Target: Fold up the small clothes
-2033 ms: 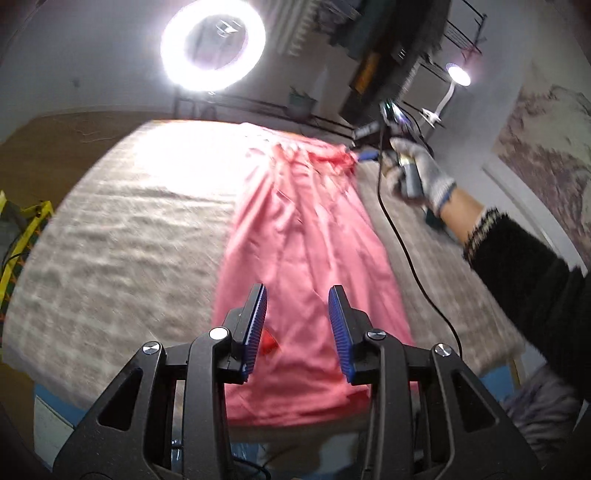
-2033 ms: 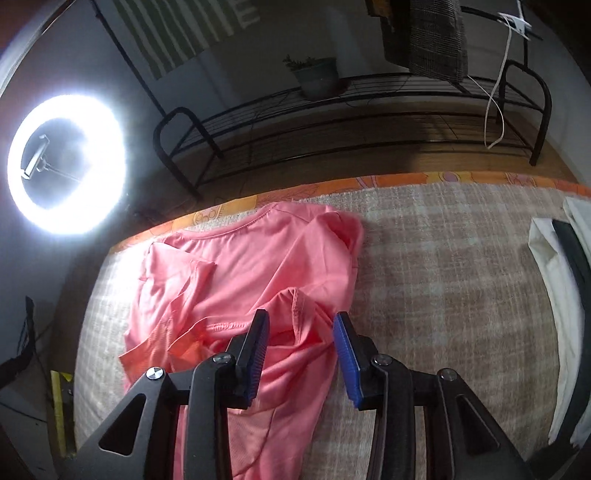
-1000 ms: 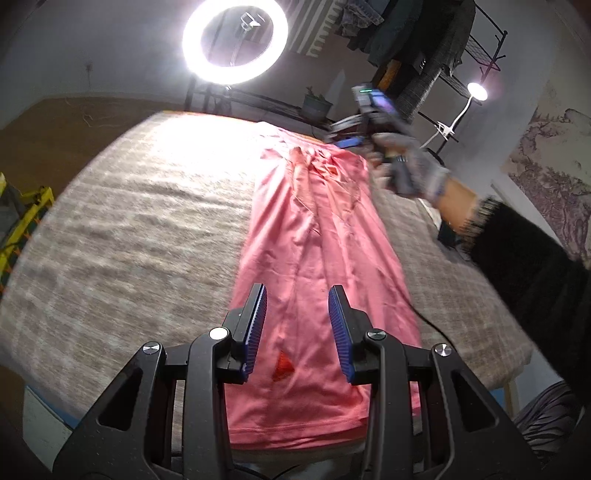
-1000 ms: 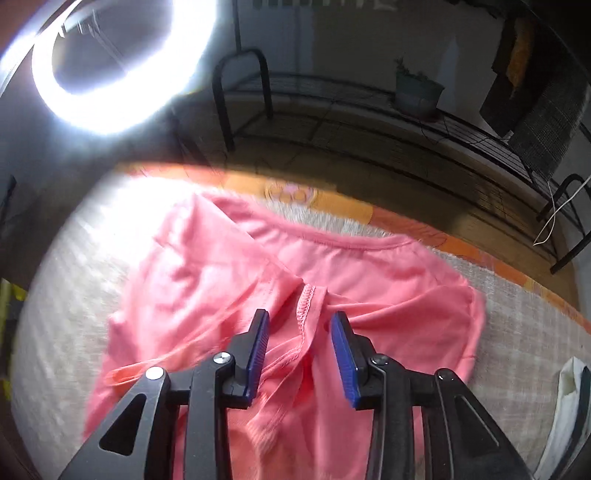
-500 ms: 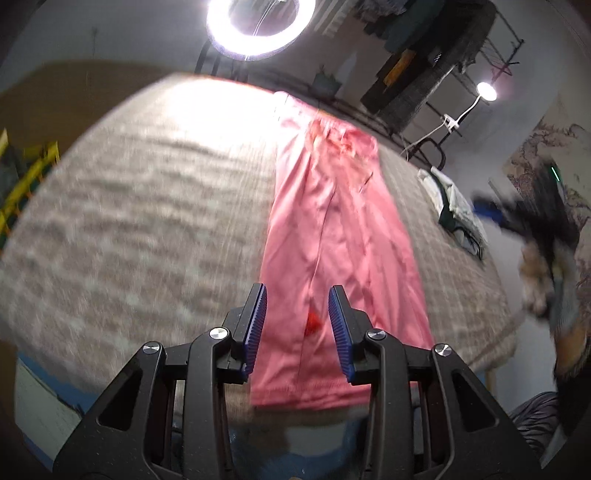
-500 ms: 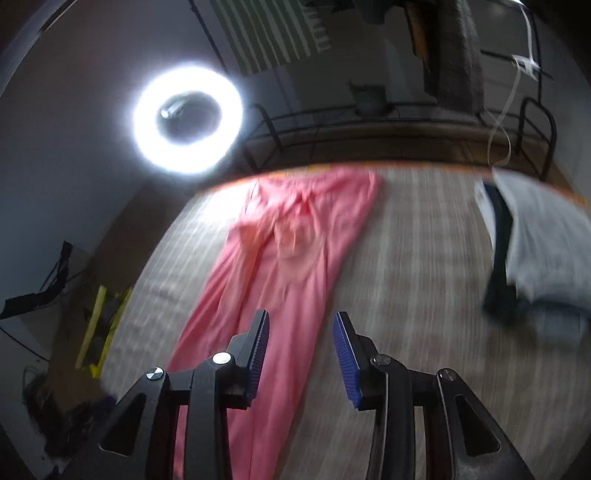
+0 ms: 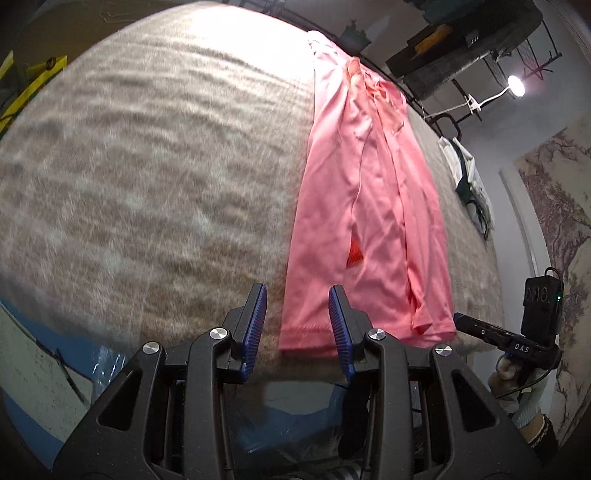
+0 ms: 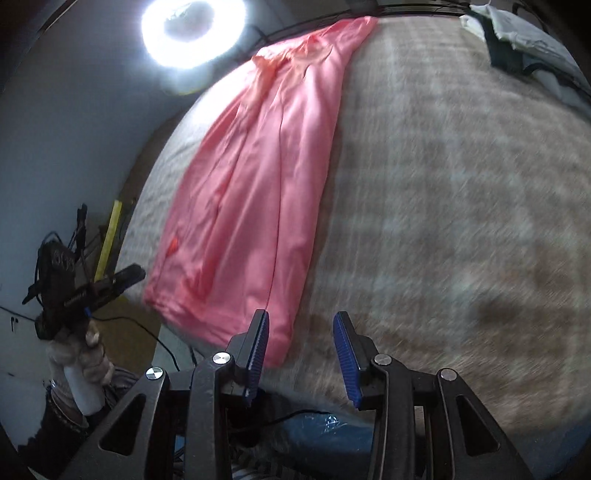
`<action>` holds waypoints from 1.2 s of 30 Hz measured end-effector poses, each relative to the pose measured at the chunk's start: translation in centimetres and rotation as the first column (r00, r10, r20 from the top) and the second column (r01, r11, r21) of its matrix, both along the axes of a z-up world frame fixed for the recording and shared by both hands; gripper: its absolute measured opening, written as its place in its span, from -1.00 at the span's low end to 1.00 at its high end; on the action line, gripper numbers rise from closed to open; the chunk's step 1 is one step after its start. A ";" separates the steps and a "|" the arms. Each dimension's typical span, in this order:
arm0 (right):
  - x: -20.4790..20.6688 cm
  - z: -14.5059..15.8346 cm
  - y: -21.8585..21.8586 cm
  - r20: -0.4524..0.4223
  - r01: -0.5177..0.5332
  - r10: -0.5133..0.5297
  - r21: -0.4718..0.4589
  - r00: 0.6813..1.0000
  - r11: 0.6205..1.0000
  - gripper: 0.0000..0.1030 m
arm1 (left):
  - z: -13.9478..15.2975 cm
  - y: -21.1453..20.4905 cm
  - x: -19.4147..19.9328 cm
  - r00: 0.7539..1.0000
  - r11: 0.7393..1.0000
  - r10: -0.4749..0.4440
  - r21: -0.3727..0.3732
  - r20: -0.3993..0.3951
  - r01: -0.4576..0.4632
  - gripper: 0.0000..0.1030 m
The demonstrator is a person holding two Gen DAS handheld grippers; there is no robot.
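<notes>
We see a pink shirt (image 7: pixel 369 206) lying folded lengthwise into a long narrow strip on a bed covered by a beige checked blanket (image 7: pixel 147 166). The strip runs from the near edge of the bed away toward the far edge, with its hem at the near end and its bunched sleeves and collar at the far end. A small red patch shows on the fabric not far from the hem.

Our left hand-held gripper (image 7: pixel 297 325) hangs over the near edge of the bed, tilted downward, with its blue-padded jaws apart and nothing pinched between them; the left corner of the hem appears in the gap between the jaws, but we cannot tell whether the pads touch the cloth. Our right hand-held gripper (image 8: pixel 301 350) hangs near the opposite corner of the hem, its jaws likewise apart and empty, the left pad appearing over the shirt's edge and the right pad over bare blanket.

In the left wrist view the right device appears low at the right side, held in a gloved hand (image 7: pixel 524 391). In the right wrist view the left device appears at the left, gripped by the other gloved hand (image 8: pixel 79 354).

A ring light (image 8: pixel 192 29) glows beyond the far end of the bed. A small pile of white and dark clothes (image 8: pixel 528 40) rests on the blanket, well apart from the shirt.
</notes>
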State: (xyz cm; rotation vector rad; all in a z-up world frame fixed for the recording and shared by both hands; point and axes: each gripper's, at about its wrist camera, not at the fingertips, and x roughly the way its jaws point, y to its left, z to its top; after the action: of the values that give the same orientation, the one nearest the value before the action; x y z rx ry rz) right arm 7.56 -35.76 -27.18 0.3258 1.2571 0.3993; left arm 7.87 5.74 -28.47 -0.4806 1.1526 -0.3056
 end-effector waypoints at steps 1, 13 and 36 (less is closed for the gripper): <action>-0.2 -0.3 0.2 -0.007 -0.010 0.010 0.007 1.000 1.000 -0.26 | -0.2 -0.1 -0.2 1.000 1.000 -0.007 -0.005 -0.008 0.007 -0.33; -1.6 -1.8 2.2 -0.041 -0.053 0.061 0.161 0.997 0.986 -0.94 | 0.7 -1.2 -0.6 0.998 0.999 -0.041 -0.013 0.040 0.042 -0.98; -0.6 -1.4 1.2 -0.021 -0.046 0.053 0.239 0.998 0.970 -0.96 | 2.2 -1.4 0.4 0.997 0.998 -0.031 -0.057 0.067 0.035 -0.99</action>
State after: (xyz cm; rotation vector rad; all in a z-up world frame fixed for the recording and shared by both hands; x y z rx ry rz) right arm 6.98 -34.52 -28.60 0.5062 1.2472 0.5931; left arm 8.27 4.36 -26.27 -0.4989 1.0903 -0.3821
